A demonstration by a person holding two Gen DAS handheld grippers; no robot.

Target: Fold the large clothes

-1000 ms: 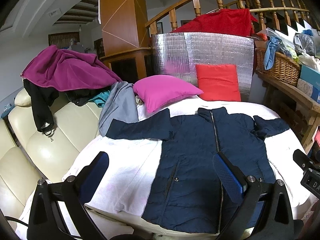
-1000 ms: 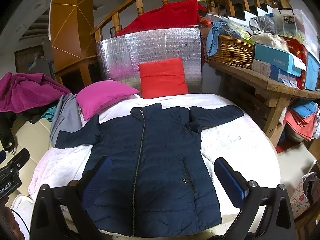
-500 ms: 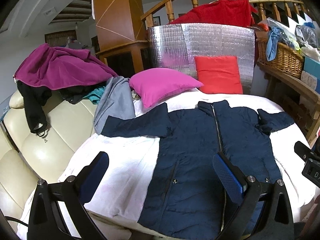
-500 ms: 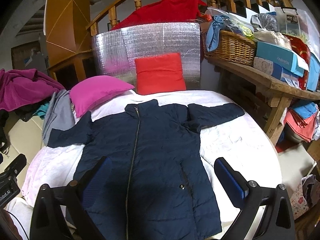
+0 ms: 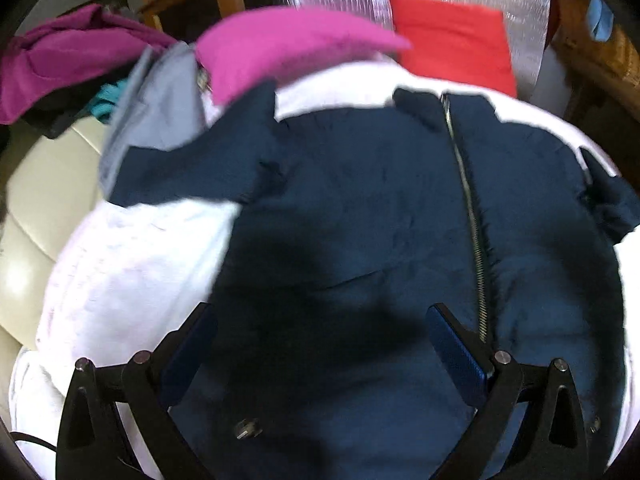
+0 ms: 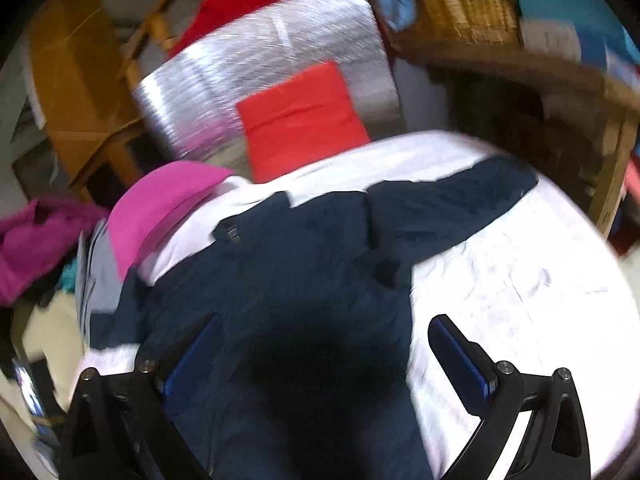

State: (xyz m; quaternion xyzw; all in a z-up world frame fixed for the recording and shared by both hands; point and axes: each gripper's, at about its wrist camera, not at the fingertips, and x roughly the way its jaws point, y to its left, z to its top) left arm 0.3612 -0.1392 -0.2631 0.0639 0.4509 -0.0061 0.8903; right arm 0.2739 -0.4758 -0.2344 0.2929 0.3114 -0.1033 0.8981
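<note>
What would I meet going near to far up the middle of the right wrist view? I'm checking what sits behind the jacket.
right gripper → navy jacket → white sheet → red cushion → silver foil panel

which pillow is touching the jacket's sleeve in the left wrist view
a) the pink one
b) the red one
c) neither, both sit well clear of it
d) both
a: in the left wrist view the pink pillow overlaps the upper edge of the navy jacket sleeve, while the red pillow sits farther back against the silver panel with white cover between it and the collar.
</note>
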